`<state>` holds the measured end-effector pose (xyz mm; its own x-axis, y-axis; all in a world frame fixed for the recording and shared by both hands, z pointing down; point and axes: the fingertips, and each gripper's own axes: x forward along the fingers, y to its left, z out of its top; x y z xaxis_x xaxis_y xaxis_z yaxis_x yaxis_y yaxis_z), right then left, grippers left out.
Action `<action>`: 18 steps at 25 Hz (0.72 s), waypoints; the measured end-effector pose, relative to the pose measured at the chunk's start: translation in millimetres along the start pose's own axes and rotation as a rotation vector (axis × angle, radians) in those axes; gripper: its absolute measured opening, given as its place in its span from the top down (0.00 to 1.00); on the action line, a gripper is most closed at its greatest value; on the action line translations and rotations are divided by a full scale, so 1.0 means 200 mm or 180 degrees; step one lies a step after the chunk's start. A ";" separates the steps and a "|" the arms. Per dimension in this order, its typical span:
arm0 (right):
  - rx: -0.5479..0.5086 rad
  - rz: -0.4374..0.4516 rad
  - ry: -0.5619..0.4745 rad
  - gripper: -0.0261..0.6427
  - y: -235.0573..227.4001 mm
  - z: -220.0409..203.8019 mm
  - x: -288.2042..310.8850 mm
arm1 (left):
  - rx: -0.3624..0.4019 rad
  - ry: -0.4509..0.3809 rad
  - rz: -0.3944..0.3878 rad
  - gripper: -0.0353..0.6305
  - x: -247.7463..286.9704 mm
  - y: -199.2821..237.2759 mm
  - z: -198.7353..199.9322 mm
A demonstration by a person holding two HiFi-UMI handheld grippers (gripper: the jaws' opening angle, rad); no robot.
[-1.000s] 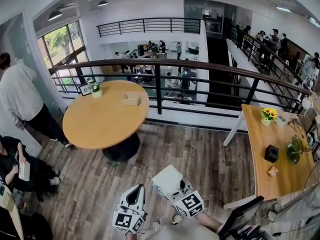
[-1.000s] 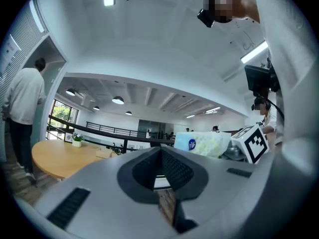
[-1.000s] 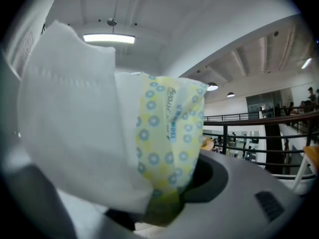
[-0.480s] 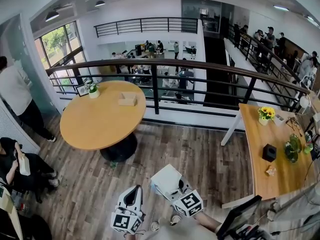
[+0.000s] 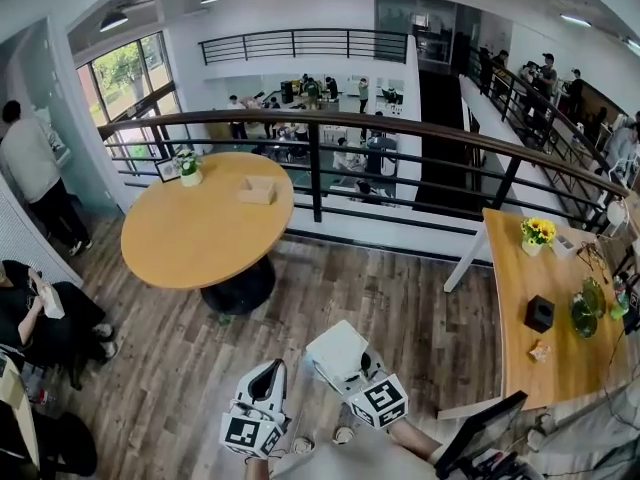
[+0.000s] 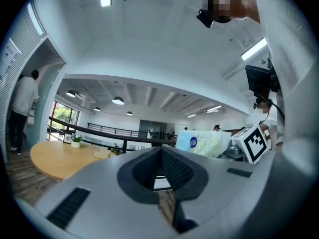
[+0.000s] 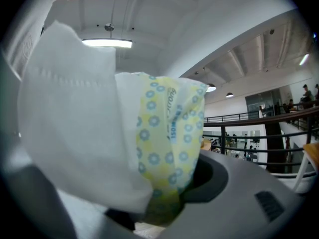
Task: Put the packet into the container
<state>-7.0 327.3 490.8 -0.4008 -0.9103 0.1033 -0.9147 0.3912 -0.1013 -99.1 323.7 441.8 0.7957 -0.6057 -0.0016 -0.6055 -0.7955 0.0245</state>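
In the head view my right gripper (image 5: 345, 368) sits low near the bottom edge, shut on a white packet (image 5: 335, 352). The right gripper view shows the packet (image 7: 157, 148) close up, printed with yellow and blue flowers, wedged between the jaws and filling the left half of the frame. My left gripper (image 5: 267, 380) is beside it on the left, jaws together and holding nothing. In the left gripper view the jaws (image 6: 162, 183) meet, and the packet (image 6: 202, 142) shows to the right. Both grippers point level over the wood floor. I cannot make out a container for certain.
A round wooden table (image 5: 190, 243) stands ahead on the left with a small box (image 5: 257, 191) and a potted plant (image 5: 188, 168). A long desk (image 5: 545, 318) on the right carries flowers and a black cube. A black railing (image 5: 400, 128) runs behind. People stand and sit at the left.
The whole view has shifted a little as I walk; both grippers keep their pose and the packet stays gripped. The standing person at the left has moved further away.
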 end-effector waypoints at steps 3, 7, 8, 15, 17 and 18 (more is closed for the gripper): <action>-0.0050 -0.0018 0.0002 0.53 -0.06 0.02 -0.04 | 0.0006 -0.0019 -0.0002 0.94 0.06 -0.04 0.02; -0.0140 -0.0037 0.0037 0.53 -0.12 0.00 -0.08 | -0.0023 -0.0008 0.0001 0.94 0.11 -0.09 0.01; -0.0140 -0.0040 0.0050 0.53 -0.14 -0.01 -0.09 | -0.0033 0.0008 -0.0003 0.94 0.12 -0.10 0.00; -0.0094 -0.0037 0.0095 0.53 -0.22 -0.03 -0.08 | -0.0052 0.0079 -0.0024 0.94 0.20 -0.12 -0.03; -0.0107 -0.0024 0.0103 0.53 -0.23 -0.03 -0.05 | -0.0065 0.0076 -0.0012 0.94 0.23 -0.10 -0.04; -0.0109 -0.0022 0.0109 0.53 -0.25 -0.04 -0.04 | -0.0074 0.0077 -0.0011 0.94 0.24 -0.09 -0.04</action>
<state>40.7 316.0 502.3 -0.3954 -0.9081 0.1376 -0.9185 0.3899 -0.0665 -48.8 309.2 450.2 0.7982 -0.6020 0.0225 -0.6023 -0.7968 0.0477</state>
